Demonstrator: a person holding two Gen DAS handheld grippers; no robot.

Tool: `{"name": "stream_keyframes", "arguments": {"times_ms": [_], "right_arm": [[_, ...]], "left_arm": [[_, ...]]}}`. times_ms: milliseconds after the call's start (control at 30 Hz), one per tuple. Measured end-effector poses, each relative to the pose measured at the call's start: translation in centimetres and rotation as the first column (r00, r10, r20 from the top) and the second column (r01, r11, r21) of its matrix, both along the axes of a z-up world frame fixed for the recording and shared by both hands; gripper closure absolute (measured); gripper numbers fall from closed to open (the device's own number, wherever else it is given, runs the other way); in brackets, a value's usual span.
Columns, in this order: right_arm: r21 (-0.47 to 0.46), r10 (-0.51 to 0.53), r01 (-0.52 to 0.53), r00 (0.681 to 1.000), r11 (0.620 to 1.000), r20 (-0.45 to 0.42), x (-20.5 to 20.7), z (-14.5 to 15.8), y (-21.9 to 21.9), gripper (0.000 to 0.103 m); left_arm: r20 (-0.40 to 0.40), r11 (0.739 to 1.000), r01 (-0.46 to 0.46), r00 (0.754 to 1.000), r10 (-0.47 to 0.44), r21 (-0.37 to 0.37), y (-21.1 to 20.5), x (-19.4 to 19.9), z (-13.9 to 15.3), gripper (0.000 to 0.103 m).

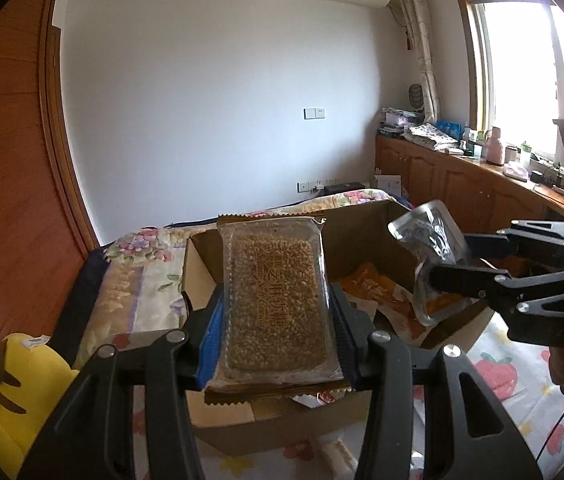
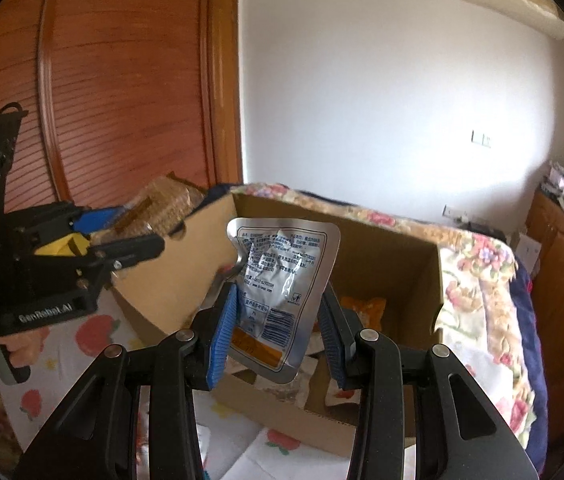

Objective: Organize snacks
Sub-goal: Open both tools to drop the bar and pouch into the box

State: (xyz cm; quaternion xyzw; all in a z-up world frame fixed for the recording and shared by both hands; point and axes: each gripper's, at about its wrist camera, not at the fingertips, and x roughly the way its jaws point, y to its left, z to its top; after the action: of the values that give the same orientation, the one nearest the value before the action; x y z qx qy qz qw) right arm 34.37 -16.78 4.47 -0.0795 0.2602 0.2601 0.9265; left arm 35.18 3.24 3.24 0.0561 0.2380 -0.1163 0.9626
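Two grippers are holding one snack each above one box [image 2: 422, 264]: left gripper [image 1: 278, 334] pinching a sesame bar [image 1: 278, 300], long axis pointing away; right gripper [image 2: 278, 328] pinching an upright silver pouch [image 2: 282, 280]

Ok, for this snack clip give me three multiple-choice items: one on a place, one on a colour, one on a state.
1. Where is the cardboard box?
A. on a bed with floral bedding
B. on the window counter
C. on a bare floor

2. What colour are the pads on the right tongs?
A. red
B. blue
C. green

3. What state are the left tongs in?
A. open and empty
B. shut on a sesame candy pack
C. shut on a bottle

Answers:
1 A: floral bedding lies behind and beside the box.
2 B: the ribbed pads either side of the silver pouch are blue.
3 B: both fingers press the sides of the sesame candy pack, held above the box.
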Motion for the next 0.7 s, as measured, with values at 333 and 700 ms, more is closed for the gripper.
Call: {"name": "stream_keyframes", "arguments": {"times_ms": [333,700], "right_arm": [[-0.023,-0.041,0.039,0.998,0.999,-0.05,2.5,-2.1,-0.1,0.063],[-0.038,-0.05,0.047,0.995,0.998,-0.081,3.2,-3.0,0.1,0.057]], "left_arm": [[-0.029,1.0,-0.004,1.0,0.004,0.003,-0.5,1.7,-1.4,0.056],[-0.021,1.0,0.006,1.0,-0.006,0.002,-1.2,2.3,-1.5,0.045]]}}
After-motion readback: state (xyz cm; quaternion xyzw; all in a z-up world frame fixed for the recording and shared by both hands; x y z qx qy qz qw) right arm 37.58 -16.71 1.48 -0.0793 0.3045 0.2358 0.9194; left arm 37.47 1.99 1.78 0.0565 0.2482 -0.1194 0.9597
